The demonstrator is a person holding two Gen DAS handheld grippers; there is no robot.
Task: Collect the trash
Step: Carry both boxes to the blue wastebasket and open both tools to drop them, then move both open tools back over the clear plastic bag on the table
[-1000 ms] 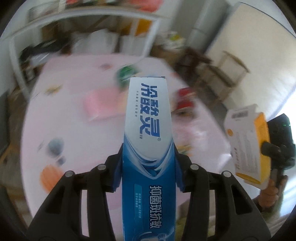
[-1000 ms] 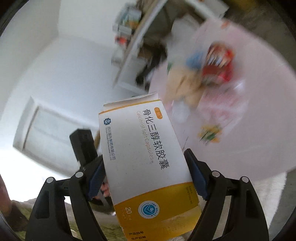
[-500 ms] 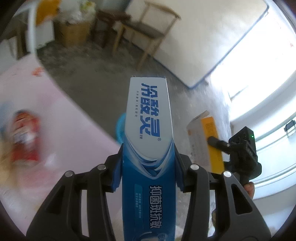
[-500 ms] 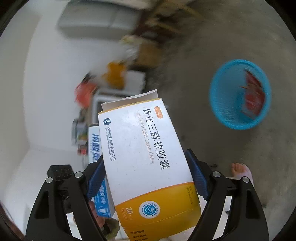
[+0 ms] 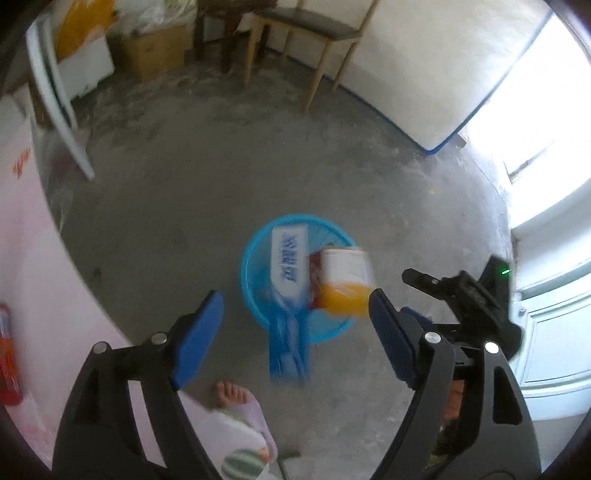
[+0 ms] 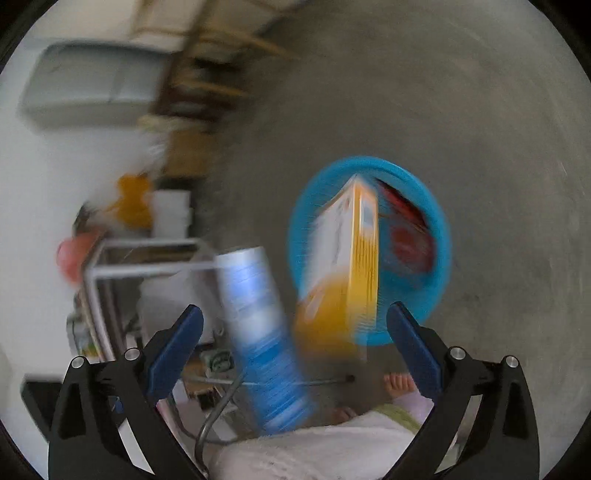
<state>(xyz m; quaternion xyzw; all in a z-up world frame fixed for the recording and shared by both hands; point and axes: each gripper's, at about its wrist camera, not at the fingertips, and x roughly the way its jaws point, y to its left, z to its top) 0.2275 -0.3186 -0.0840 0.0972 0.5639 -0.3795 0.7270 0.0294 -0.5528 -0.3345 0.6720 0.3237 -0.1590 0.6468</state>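
1. The left tongs [image 5: 295, 325] stand wide with the jaws opening; nothing is pressed between the blue pads. The blue-and-white toothpaste box [image 5: 288, 291] shows beyond the gap, blurred and free of the pads.
2. The right tongs [image 6: 293, 339] are likewise spread as wide as they go, jaws opening, with no grip on anything. The white-and-orange medicine box [image 6: 343, 258] is loose ahead of them, tilted and smeared by motion.
3. Just past both tongs, on the bare concrete floor, stands the round blue basket [image 5: 248, 280]. From the left wrist view the toothpaste box lies across its near rim, one end over the basket and the other hanging out toward the person's foot [image 5: 236, 397]; the medicine box is over the basket's right side.
4. Inside the basket, under the two boxes, sits a red wrapper [image 6: 406, 236].
5. Handling, as a judgement: both are light, thin cardboard cartons, probably empty, stiff along the edges but easily crushed on the broad faces. A light pinch across the narrow width near the middle suits them. The toothpaste box, being long, could tip off the rim and land on the floor.
6. Farther off stand a wooden chair [image 5: 314, 33] and a cardboard carton [image 5: 155, 51] by the wall; the pink bench [image 5: 33, 280] edge curves along the left.
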